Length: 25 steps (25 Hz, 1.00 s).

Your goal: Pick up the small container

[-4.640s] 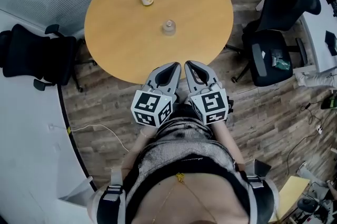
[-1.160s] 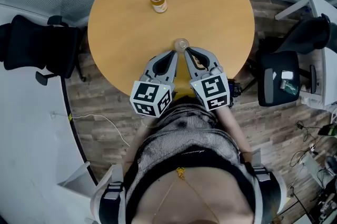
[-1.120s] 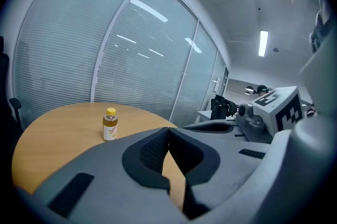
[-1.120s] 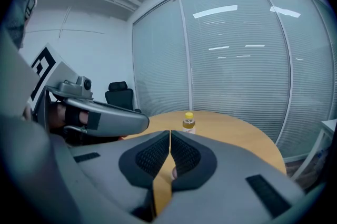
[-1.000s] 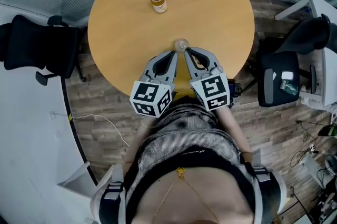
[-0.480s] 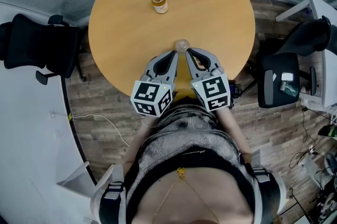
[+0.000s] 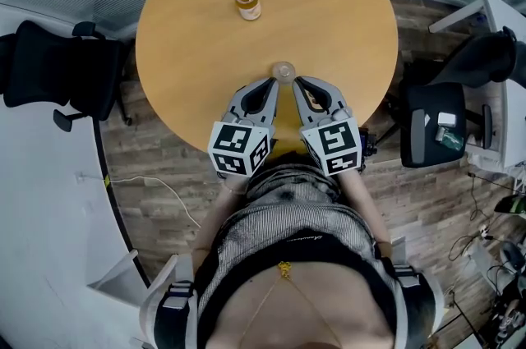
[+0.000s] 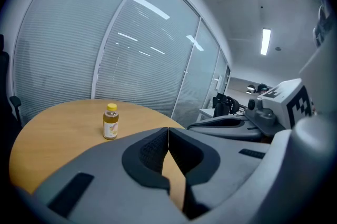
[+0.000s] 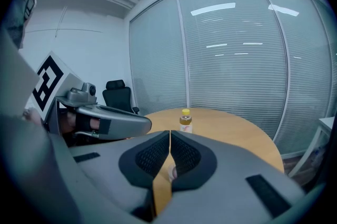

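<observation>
Small container (image 7: 283, 71) just ahead of closed left gripper (image 7: 272, 82), right gripper (image 7: 297, 81).

Round wooden table (image 7: 329, 27): one yellow-capped bottle (image 7: 246, 2), upright, far side; one small clear container (image 7: 283, 71), nearer the front edge, well apart

Smooth, matt wood-look table (image 7: 189, 52); clear, glossy small container (image 7: 283, 71); glossy plastic bottle (image 7: 245, 2); wood-plank floor (image 7: 164, 167).

A: Item on the round wooden table (image 7: 337, 19)?
B: A yellow-capped bottle (image 7: 247, 2), upright, toward the far side.
A: Surroundings?
B: Black office chair (image 7: 57, 80) at left, second chair (image 7: 444, 121) at right, plank floor (image 7: 427, 199), glass wall with blinds (image 8: 68, 49).
</observation>
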Tool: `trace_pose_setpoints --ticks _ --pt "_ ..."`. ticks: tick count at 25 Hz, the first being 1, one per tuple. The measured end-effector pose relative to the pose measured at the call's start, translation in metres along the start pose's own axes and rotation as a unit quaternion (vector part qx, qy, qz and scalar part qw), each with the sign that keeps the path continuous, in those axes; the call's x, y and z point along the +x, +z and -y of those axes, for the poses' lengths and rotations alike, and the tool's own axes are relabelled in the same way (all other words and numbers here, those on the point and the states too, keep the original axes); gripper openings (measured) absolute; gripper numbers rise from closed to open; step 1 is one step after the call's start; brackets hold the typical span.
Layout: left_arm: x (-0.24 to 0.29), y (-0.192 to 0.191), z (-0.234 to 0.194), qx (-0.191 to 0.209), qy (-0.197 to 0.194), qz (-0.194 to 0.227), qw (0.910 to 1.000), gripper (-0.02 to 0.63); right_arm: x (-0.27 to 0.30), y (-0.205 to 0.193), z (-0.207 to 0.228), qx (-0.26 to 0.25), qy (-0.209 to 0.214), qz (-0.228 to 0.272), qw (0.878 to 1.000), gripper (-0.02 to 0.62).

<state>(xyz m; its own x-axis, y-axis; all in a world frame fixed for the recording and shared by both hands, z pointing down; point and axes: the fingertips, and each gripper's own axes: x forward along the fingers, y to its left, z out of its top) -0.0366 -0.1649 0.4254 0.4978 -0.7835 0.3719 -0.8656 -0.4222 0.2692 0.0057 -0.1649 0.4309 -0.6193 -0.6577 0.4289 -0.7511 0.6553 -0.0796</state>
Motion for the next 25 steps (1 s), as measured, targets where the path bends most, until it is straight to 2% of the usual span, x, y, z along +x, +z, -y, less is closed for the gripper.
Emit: trace_pose_setpoints --ticks 11,25 --pt "0.025 -0.024 -0.015 0.006 -0.002 -0.026 0.9997 0.020 0.004 -0.009 0.010 0.010 -0.014 -0.019 1.000 0.021" --pt "0.053 -0.081 -0.036 0.009 -0.010 -0.103 0.9946 0.020 0.013 -0.020 0.020 0.025 -0.033 -0.033 0.999 0.021"
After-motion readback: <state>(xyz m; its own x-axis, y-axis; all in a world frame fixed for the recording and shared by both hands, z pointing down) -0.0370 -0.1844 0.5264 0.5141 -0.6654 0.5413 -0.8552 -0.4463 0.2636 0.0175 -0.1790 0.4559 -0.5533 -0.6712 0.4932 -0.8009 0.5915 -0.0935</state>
